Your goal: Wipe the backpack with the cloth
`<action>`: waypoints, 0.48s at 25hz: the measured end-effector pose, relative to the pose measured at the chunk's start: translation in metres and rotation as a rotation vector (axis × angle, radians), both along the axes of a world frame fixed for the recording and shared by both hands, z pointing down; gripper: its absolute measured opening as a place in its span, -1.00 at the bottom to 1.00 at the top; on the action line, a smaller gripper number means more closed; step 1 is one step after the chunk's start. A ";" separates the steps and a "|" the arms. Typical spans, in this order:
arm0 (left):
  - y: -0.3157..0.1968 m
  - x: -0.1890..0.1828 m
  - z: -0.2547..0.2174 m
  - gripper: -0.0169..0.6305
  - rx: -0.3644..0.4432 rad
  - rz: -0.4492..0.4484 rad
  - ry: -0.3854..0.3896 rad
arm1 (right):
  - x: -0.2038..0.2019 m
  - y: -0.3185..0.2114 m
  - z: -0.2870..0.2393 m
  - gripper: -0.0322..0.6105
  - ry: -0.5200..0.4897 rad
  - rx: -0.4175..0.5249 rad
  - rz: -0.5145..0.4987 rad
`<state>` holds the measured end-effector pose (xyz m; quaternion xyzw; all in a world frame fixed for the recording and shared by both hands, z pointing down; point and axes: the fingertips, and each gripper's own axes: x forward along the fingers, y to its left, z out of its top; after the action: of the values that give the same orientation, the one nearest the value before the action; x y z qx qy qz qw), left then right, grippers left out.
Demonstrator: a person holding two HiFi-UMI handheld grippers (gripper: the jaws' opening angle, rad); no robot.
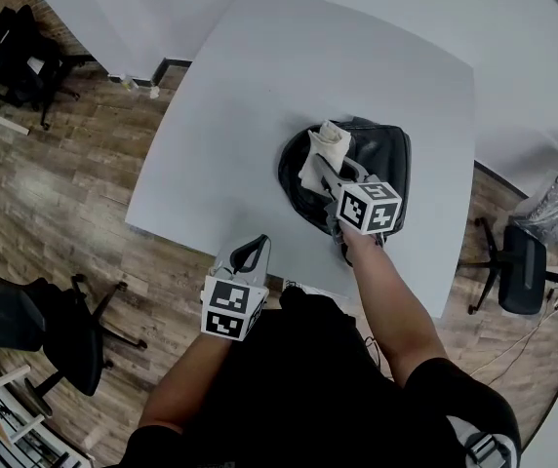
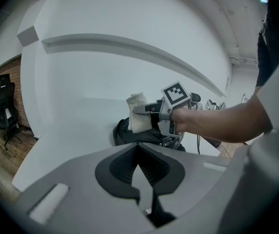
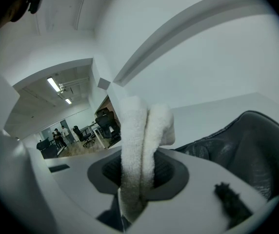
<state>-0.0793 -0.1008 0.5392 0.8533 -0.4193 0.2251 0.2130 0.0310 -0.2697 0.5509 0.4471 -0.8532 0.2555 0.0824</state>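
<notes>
A black backpack point(image 1: 381, 159) lies flat on the white table point(image 1: 250, 115), right of its middle. My right gripper point(image 1: 326, 169) is over the backpack's left part, shut on a folded white cloth point(image 1: 324, 152) that stands up from its jaws. In the right gripper view the cloth point(image 3: 139, 130) fills the gap between the jaws and the backpack's point(image 3: 249, 140) leather lies just to the right. My left gripper point(image 1: 252, 252) hovers at the table's near edge, apart from the backpack, jaws together and empty. From the left gripper point(image 2: 142, 172) view I see the cloth point(image 2: 137, 112) above the backpack point(image 2: 127, 135).
Black office chairs stand on the wooden floor at far left point(image 1: 25, 52), near left point(image 1: 59, 325) and right point(image 1: 518, 266) of the table. A white wall point(image 1: 94, 8) runs behind the table. The person's arm point(image 1: 386, 300) reaches over the table's near edge.
</notes>
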 end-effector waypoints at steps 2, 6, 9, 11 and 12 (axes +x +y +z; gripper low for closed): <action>-0.001 0.002 0.000 -0.92 0.002 0.010 0.003 | 0.008 0.001 -0.002 -0.61 0.006 0.002 0.017; -0.001 0.014 0.000 -0.93 0.002 0.042 0.008 | 0.032 0.002 -0.006 -0.61 0.023 0.009 0.055; -0.002 0.024 0.000 -0.93 0.001 0.066 0.011 | 0.051 0.003 -0.009 -0.61 0.033 0.016 0.087; -0.001 0.029 0.000 -0.93 0.003 0.082 0.013 | 0.063 0.004 -0.012 -0.61 0.039 0.021 0.109; -0.001 0.032 0.000 -0.93 0.003 0.090 0.014 | 0.069 0.004 -0.014 -0.61 0.042 0.024 0.120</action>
<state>-0.0475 -0.1017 0.5392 0.8731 -0.3795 0.2278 0.2043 0.0999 -0.2655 0.5374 0.5038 -0.8260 0.2402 0.0791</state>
